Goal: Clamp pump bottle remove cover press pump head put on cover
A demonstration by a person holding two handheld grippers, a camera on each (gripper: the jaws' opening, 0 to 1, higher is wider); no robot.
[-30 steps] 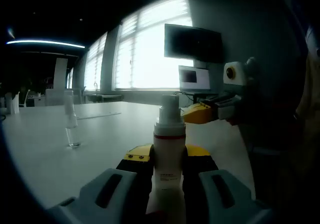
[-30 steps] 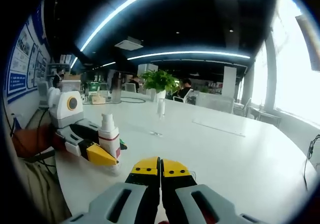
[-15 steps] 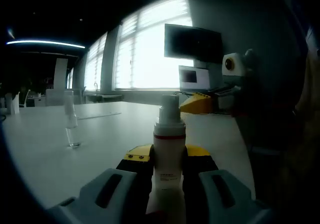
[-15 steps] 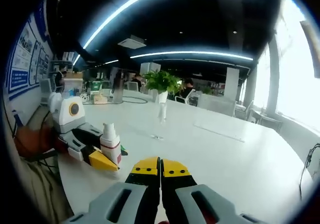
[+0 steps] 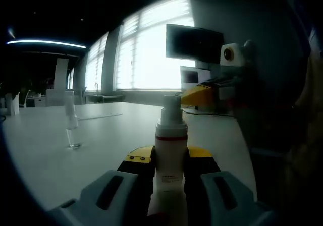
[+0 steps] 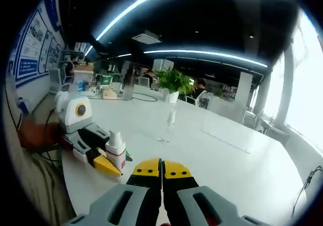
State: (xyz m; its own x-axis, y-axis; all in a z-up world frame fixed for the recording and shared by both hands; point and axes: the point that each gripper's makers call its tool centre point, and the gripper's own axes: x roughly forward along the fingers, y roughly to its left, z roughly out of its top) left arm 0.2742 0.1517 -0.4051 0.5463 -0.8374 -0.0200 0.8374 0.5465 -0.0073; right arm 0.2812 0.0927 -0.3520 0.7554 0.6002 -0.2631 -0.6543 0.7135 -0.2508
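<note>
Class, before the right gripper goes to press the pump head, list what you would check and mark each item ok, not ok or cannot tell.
1. Pump bottle clamped in left gripper: ok.
2. Bottle upright: ok.
3. Cover off, standing apart on the table: ok.
4. Pump head exposed: ok.
5. Right gripper shut and empty: ok.
6. Right gripper directly over the pump head: not ok, it sits off to one side.
</note>
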